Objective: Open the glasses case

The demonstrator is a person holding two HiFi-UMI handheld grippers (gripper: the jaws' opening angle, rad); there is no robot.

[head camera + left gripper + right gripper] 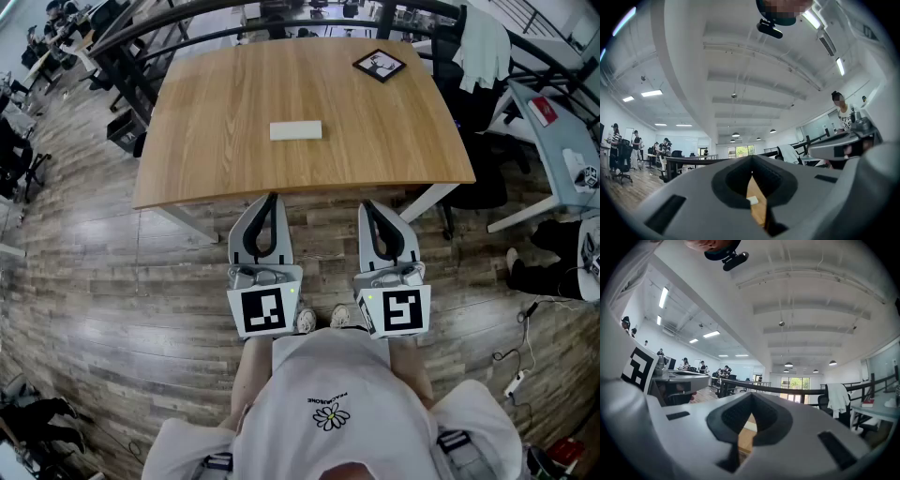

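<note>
While the glasses case (295, 130) sits closed mid-surface (394, 141), we log nothing done | left claw (272, 198), right claw (367, 204): together (empty), before near edge.

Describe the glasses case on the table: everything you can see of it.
The glasses case is a small, off-white, flat oblong box with squared corners and a plain top; its material cannot be told. It looks closed, with no lid raised. It lies flat near the middle of the wooden table, its long side running across the head view. Only the tabletop touches it, and bare wood surrounds it on every side.
</note>
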